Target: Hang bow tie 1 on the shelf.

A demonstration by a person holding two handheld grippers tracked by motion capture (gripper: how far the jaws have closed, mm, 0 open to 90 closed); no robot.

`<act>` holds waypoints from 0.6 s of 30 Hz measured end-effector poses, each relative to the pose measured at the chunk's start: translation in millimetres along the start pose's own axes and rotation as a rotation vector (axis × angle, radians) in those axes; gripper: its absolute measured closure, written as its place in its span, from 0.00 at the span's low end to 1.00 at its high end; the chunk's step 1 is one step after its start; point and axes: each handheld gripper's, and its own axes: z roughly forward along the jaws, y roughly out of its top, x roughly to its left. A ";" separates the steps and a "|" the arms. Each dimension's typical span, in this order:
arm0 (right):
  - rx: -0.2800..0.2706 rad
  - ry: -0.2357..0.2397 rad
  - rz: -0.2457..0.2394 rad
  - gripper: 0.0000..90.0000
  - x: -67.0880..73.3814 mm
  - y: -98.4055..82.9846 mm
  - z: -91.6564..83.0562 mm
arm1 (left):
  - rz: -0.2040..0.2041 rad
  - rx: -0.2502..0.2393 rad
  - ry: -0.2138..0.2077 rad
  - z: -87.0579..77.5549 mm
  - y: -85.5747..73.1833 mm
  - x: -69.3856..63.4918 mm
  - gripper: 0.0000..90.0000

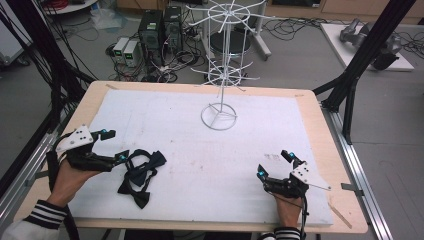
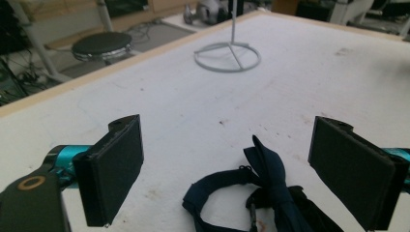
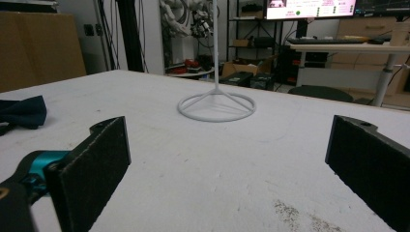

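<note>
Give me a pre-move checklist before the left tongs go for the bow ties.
1. Left tongs open: ok, jaws stand wide apart.
2. Bow ties in front of the left tongs: ok, dark fabric lies between and just beyond the jaws.
3. Bow ties separate enough to lift one: cannot tell, they lie tangled in a heap.
4. Right tongs open and holding nothing: ok.
5. White wire stand upright, hooks bare: ok.
6. Foam mat clear between ties and stand: ok.

You've got a white wire rack [image 1: 222,60] at twelve o'clock on the worktop [image 1: 310,150] — computer towers [image 1: 160,30] beyond.
</note>
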 end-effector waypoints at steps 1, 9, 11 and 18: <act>-0.001 -0.001 0.001 0.02 -0.1 0.0 0.1 | 0.001 0.022 -0.008 1.2 2.7 0.1 0.14; -0.001 0.001 -0.001 0.01 -0.2 0.0 0.0 | 0.041 0.148 -0.063 8.2 15.2 0.6 0.14; -0.001 0.001 0.001 0.02 0.0 0.0 -0.1 | 0.045 0.165 -0.075 10.3 16.5 0.7 0.14; -0.002 0.000 0.002 0.02 0.1 -0.1 -0.1 | 0.094 0.239 -0.125 19.2 22.3 1.5 0.15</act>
